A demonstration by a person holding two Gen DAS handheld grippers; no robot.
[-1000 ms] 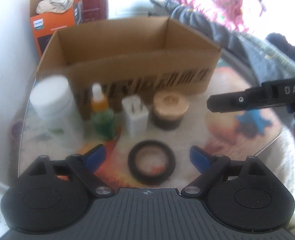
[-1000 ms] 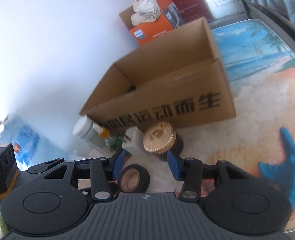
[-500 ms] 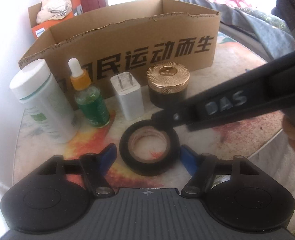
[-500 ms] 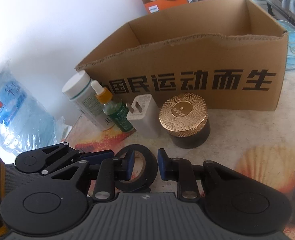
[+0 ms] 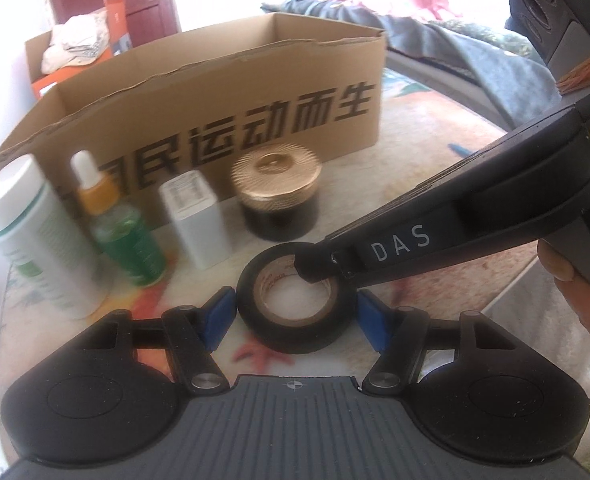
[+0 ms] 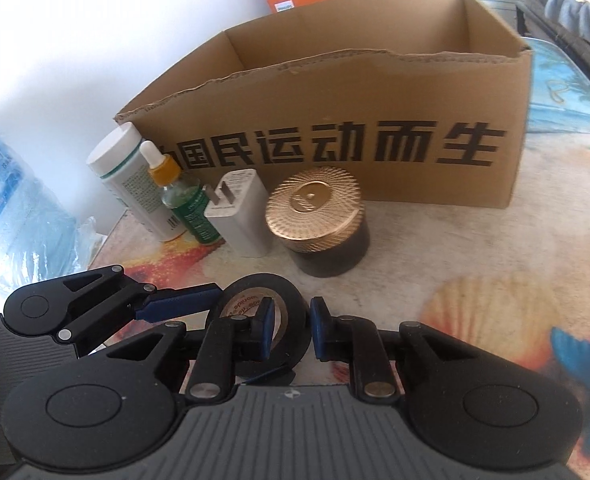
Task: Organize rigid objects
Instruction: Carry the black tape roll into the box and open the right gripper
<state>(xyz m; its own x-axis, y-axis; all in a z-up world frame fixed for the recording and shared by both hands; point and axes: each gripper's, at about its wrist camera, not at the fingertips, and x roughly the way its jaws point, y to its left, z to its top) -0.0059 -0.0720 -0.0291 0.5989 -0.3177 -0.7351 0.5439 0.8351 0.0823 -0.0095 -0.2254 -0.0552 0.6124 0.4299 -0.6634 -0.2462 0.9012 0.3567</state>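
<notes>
- Table (image 6: 475, 240), beach-print top with shells and a starfish, fills the lower half of both views; everything I handle sits on it.
- Cardboard box (image 6: 335, 92), open top, black printed characters on its front wall, spans the upper middle of both views; I can't see what's inside.
- Orange box (image 5: 43, 80) with a pale cloth in it, upper left in my left wrist view, behind the cardboard box.
- Left gripper (image 5: 295, 316), bottom centre of the left view: blue pads sit either side of the tape roll, just beside its outer wall. Contact I can't confirm, so I count it open around the roll.
- Right gripper (image 6: 289, 328), bottom centre of the right view: jaws closing on the roll's wall, one pad inside the hole, one outside at the rim. The gap is narrow; they seem to pinch it.
- In the left view, my right gripper's finger comes in from the right edge, its tip inside the roll's hole.
- White bottle (image 6: 131, 184), left of centre, upright, at the box's left corner.
- Gold-lidded dark jar (image 6: 319, 224), centre, in front of the box.
- White charger (image 6: 243, 216), prongs up, between the jar and the dropper bottle.
- Green dropper bottle (image 6: 183, 200), orange collar, white bulb, between the white bottle and the charger.
- Black tape roll (image 5: 295, 300), lying flat, lower centre, nearer than that row.
</notes>
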